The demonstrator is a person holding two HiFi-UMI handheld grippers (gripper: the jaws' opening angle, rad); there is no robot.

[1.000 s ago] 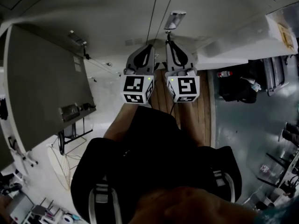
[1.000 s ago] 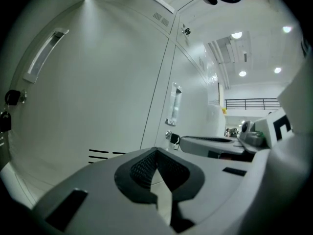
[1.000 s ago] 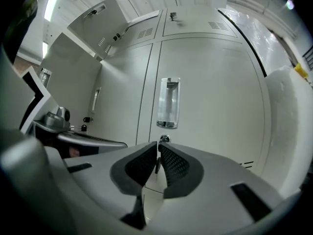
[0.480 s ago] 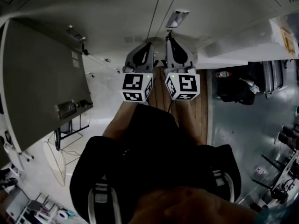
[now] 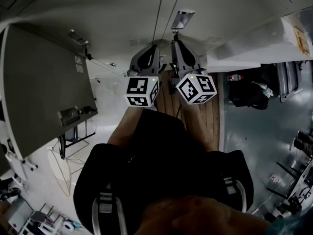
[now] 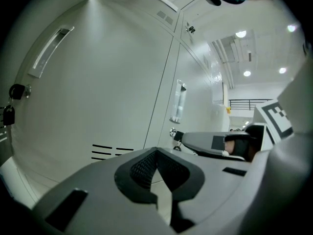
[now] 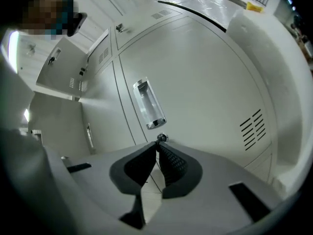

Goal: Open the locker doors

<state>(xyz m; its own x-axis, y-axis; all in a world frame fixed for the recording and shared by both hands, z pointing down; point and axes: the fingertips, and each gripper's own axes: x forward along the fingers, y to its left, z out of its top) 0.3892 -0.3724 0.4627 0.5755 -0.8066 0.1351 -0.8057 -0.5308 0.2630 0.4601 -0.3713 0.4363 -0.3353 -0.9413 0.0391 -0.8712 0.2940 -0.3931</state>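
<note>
**Head view:** The person stands at a wall of grey locker doors (image 5: 117,13) and holds both arms out in front, close side by side. The left gripper (image 5: 154,49) points straight at the doors, and its marker cube sits level. The right gripper (image 5: 174,39) is just beside it. It is rolled to one side, so its cube is tilted. Its tip is just under a shiny handle (image 5: 182,19). 1 open door (image 5: 44,92), well off to the left, is swung out.

**Left gripper view:** The left gripper's fingers (image 6: 142,168) are pressed together with nothing between them. They point at a closed door with a long handle (image 6: 49,48) and are not touching it. The right gripper shows at the right side, reaching toward the next door, under that door's handle.

**Right gripper view:** The right gripper's fingers (image 7: 173,165) have only a thin gap between them, and they are opening. A small round lock knob (image 7: 161,138) sits right at the fingertips, just below the shiny handle. I cannot tell if the tips touch the knob. Nothing else is between the fingers. This door is closed, and it has 6 vent slots (image 7: 253,129) to the right.
</note>
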